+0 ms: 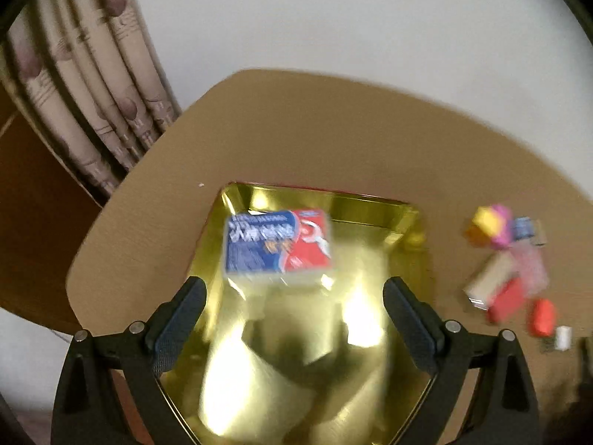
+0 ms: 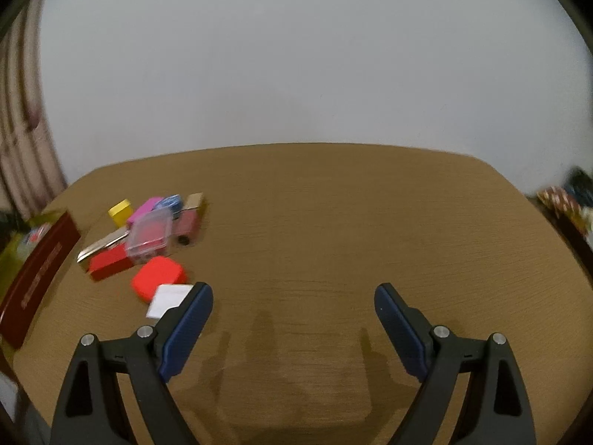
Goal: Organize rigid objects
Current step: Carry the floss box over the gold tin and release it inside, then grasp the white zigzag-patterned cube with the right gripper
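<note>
A shiny gold tin tray [image 1: 370,215] lies on the wooden table, and a blue and red box [image 1: 278,243] rests inside it near the far end. My left gripper [image 1: 294,294] hovers open over the tray, nothing between its fingers. To the right lies a heap of small items: a yellow block [image 1: 483,224], a pink block [image 1: 502,222], a red box [image 1: 507,298]. In the right wrist view the same heap holds a clear plastic case [image 2: 150,237], a red block [image 2: 157,276] and a white block [image 2: 168,298]. My right gripper [image 2: 292,298] is open above bare table, right of the heap.
The tray's dark red outer wall [image 2: 37,274] shows at the left edge of the right wrist view. Patterned curtains [image 1: 85,85] hang behind the table's left corner. A white wall backs the table. Colourful clutter [image 2: 567,200] sits off the table's far right.
</note>
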`<action>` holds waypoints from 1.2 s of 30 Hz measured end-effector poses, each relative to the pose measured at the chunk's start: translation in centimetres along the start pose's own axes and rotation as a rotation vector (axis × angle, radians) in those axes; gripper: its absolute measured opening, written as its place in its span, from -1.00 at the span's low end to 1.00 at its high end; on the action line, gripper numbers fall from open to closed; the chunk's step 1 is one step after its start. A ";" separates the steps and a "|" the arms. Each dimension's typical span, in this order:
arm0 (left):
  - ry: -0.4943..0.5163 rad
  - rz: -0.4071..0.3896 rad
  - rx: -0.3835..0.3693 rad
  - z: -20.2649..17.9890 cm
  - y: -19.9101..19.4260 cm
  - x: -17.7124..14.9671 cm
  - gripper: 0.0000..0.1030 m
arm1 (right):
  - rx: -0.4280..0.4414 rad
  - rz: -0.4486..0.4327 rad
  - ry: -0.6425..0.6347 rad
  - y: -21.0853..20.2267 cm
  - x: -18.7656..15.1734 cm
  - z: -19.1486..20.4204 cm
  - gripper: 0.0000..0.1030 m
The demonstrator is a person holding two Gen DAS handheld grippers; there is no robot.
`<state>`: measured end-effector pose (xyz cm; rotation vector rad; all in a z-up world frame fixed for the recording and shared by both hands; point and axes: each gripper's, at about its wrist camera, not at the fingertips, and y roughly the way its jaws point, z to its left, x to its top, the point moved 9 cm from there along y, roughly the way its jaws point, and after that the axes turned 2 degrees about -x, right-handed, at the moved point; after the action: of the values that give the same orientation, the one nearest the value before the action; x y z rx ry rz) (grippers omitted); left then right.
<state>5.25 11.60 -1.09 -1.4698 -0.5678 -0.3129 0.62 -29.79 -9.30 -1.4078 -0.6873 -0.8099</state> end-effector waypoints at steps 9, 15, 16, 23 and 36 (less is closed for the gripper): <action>-0.111 -0.058 -0.174 -3.3 -7.8 -9.6 0.86 | 0.096 0.053 -0.095 -0.1 -0.7 5.2 0.78; -0.104 -0.047 -0.177 -3.3 -8.7 -14.5 0.87 | 0.072 0.084 -0.115 1.2 -1.2 5.3 0.70; -0.092 -0.042 -0.171 -3.5 -8.6 -15.0 0.87 | 0.080 0.092 -0.109 1.2 -1.3 5.3 0.54; -0.020 -0.047 -0.159 -5.7 -8.0 -16.0 0.89 | 0.098 0.136 -0.045 1.8 -1.7 4.7 0.36; 0.016 0.011 -0.144 -6.5 -6.1 -17.2 0.90 | 0.092 0.190 -0.069 2.8 -1.6 5.8 -0.28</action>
<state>-11.20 2.23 -5.22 -1.6066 -0.5330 -0.3633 2.31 -23.96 -11.85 -1.3988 -0.6246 -0.5761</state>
